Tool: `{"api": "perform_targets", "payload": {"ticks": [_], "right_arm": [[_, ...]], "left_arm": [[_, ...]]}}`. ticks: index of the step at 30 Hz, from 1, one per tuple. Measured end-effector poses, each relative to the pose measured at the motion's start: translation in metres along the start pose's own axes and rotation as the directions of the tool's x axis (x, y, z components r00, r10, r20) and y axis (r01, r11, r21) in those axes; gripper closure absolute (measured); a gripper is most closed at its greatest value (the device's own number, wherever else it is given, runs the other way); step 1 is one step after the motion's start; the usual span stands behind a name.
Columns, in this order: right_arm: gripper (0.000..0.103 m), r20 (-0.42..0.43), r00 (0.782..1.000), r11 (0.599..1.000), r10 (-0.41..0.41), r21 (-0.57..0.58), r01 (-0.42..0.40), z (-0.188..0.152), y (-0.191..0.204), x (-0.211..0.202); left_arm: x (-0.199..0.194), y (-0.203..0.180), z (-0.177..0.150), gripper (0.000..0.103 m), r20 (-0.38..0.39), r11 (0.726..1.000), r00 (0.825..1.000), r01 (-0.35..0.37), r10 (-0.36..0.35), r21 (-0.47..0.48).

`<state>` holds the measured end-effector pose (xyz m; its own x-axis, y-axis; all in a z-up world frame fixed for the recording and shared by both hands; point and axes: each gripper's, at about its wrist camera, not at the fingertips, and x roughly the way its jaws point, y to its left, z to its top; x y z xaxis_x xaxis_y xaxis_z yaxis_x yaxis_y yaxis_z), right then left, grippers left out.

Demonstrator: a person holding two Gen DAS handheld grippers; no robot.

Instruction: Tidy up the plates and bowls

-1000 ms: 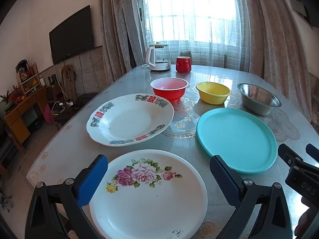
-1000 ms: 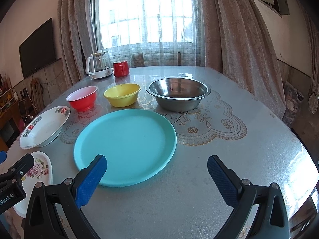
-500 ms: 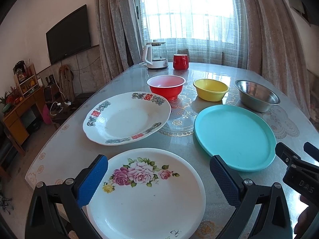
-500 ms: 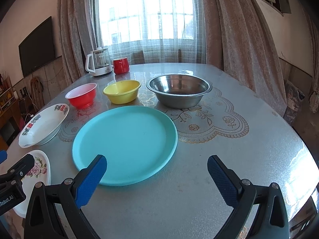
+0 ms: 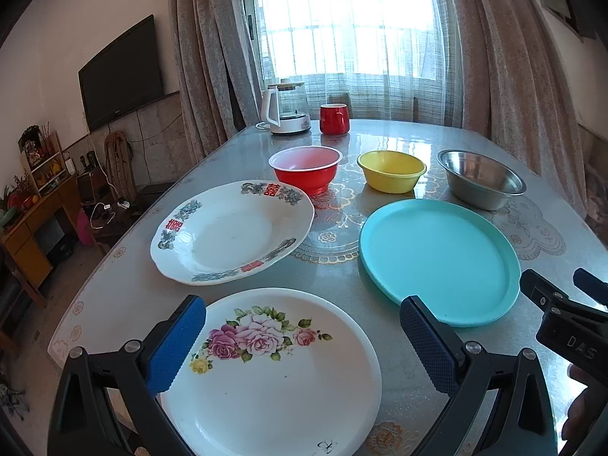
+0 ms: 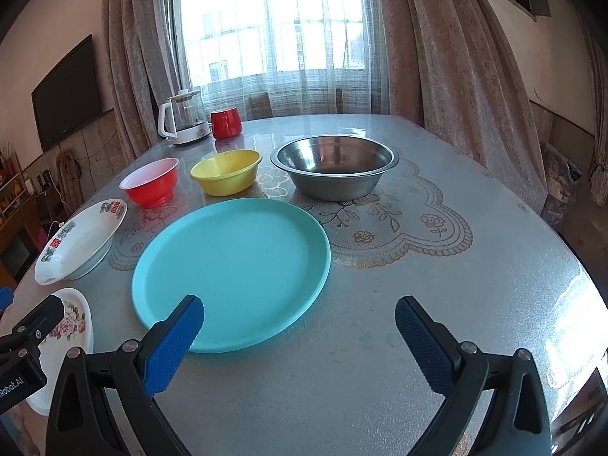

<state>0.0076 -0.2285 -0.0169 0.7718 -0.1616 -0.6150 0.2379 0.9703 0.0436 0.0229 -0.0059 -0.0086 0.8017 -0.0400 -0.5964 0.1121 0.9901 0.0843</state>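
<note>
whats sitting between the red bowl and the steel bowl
The yellow bowl stands between the red bowl and the steel bowl, apart from both. Both wrist views show this row.

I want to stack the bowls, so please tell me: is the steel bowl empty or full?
Empty. The right wrist view looks into the steel bowl and shows only its bare shiny inside.

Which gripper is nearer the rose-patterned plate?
Left. The left gripper hangs open right over the rose-patterned plate; the right gripper is off beside it, by the teal plate.
</note>
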Motion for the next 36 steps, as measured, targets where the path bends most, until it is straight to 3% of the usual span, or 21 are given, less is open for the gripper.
{"api": "perform_targets", "payload": {"ticks": [5,8,11,18,20,22,24,25,29,30,36], "right_arm": [[0.002,-0.007,1.0,1.0,0.011,0.016,-0.011,0.003,-0.006,0.003],[0.005,-0.022,0.999,0.999,0.032,0.028,-0.031,0.007,-0.012,0.006],[0.005,-0.042,0.997,0.996,0.062,0.061,-0.059,0.013,-0.022,0.011],[0.008,-0.115,0.968,0.954,0.224,0.231,-0.193,0.03,-0.055,0.036],[0.018,-0.131,0.949,0.925,0.288,0.294,-0.24,0.032,-0.064,0.047],[0.043,-0.155,0.929,0.899,0.337,0.345,-0.269,0.034,-0.07,0.06],[0.053,-0.18,0.924,0.901,0.337,0.346,-0.261,0.034,-0.072,0.07],[0.056,-0.19,0.922,0.902,0.336,0.345,-0.258,0.033,-0.071,0.073],[0.066,-0.221,0.928,0.923,0.301,0.312,-0.225,0.033,-0.067,0.086],[0.069,-0.219,0.928,0.923,0.3,0.311,-0.225,0.032,-0.067,0.088],[0.076,-0.225,0.933,0.937,0.281,0.276,-0.216,0.037,-0.067,0.094]], "left_arm": [[0.002,-0.003,0.007,0.0,-0.006,0.999,0.999,0.038,-0.038,0.027],[0.005,-0.001,0.012,0.0,-0.029,0.992,0.992,0.12,-0.119,0.04],[0.011,0.005,0.02,0.0,-0.071,0.974,0.972,0.227,-0.226,0.002],[0.03,0.01,0.044,0.002,-0.158,0.937,0.924,0.347,-0.349,-0.038],[0.039,0.009,0.052,0.01,-0.187,0.92,0.901,0.389,-0.391,-0.047],[0.047,0.006,0.058,0.029,-0.217,0.909,0.884,0.414,-0.414,-0.05],[0.056,0.005,0.064,0.032,-0.233,0.9,0.871,0.432,-0.432,-0.056],[0.059,0.003,0.066,0.042,-0.241,0.9,0.869,0.434,-0.432,-0.049],[0.081,-0.005,0.075,0.058,-0.3,0.899,0.854,0.437,-0.425,-0.03],[0.086,-0.006,0.076,0.068,-0.317,0.898,0.848,0.439,-0.425,-0.029],[0.119,-0.017,0.08,0.076,-0.392,0.905,0.829,0.425,-0.399,-0.022]]}}
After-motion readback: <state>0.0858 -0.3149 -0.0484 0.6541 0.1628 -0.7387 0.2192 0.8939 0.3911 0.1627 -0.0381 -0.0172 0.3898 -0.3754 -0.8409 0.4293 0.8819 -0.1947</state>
